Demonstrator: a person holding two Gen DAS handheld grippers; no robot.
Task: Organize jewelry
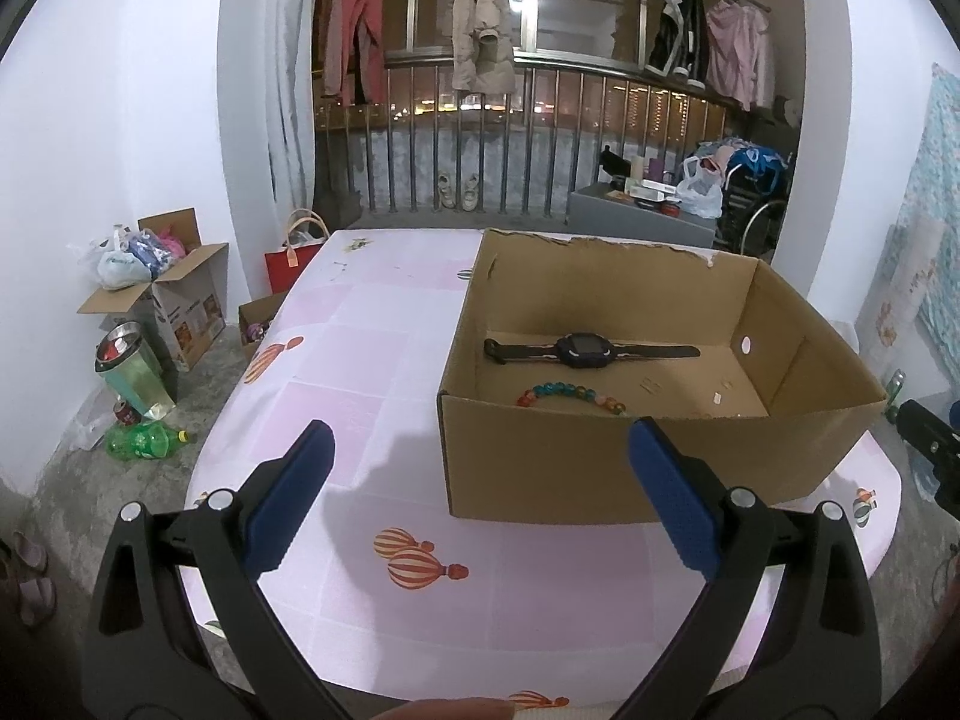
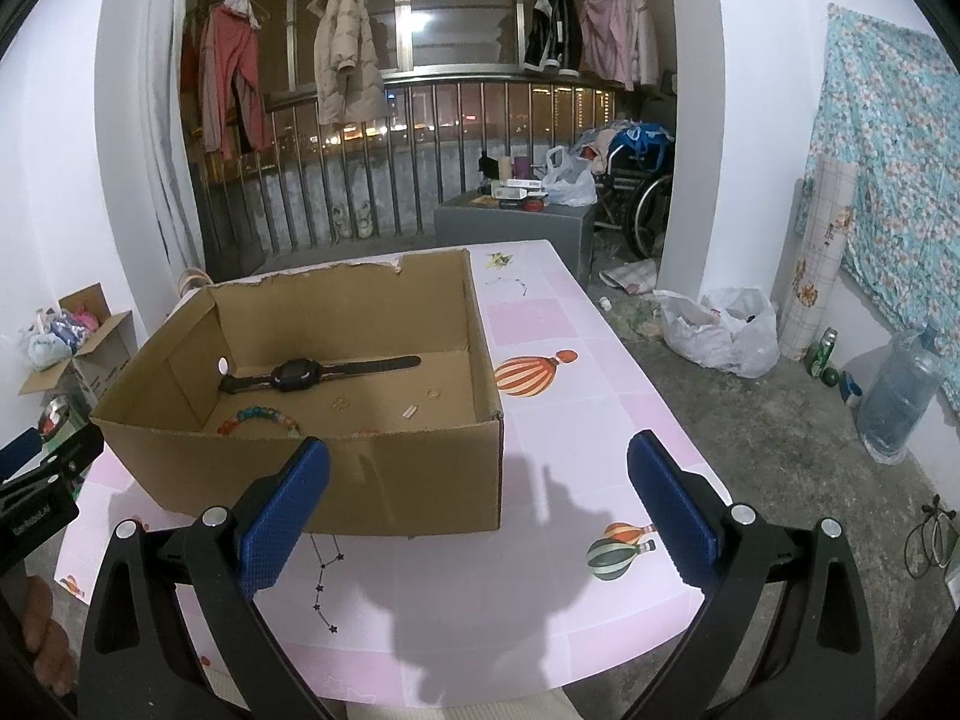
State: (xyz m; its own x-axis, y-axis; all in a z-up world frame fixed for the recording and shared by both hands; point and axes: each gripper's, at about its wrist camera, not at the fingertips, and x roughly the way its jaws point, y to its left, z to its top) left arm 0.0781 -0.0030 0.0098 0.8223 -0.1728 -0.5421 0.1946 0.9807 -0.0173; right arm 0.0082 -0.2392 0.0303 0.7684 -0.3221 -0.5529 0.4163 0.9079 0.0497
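Both of your grippers hang empty above the near edge of the table [image 1: 372,360]: the left gripper [image 1: 480,492] has its blue pads spread wide with nothing between them, and the right gripper [image 2: 480,498] is released in the same way, jaws apart over the pink cloth. Most of the jewelry you can see already lies in the cardboard box [image 1: 540,468]. The black watch [image 1: 585,351] is stretched flat across the box floor toward the far wall, and the beaded bracelet [image 1: 570,397] curves just in front of it, close to the near wall, the two near each other but apart. From the right wrist view you can also pick out a few small pieces on the box floor, among them what looks like a ring [image 2: 433,393] and a small pale piece [image 2: 410,412], though they are too tiny to name with confidence. On the open cloth outside the box, no loose jewelry shows for certain; the thin dark line of stars near your right gripper and the one near the far end look like print on the cloth, not chains, though you cannot be sure. Judged from this, the gathering seems largely done, and what may remain is a check of the table for strays or tidying the pieces inside the box.
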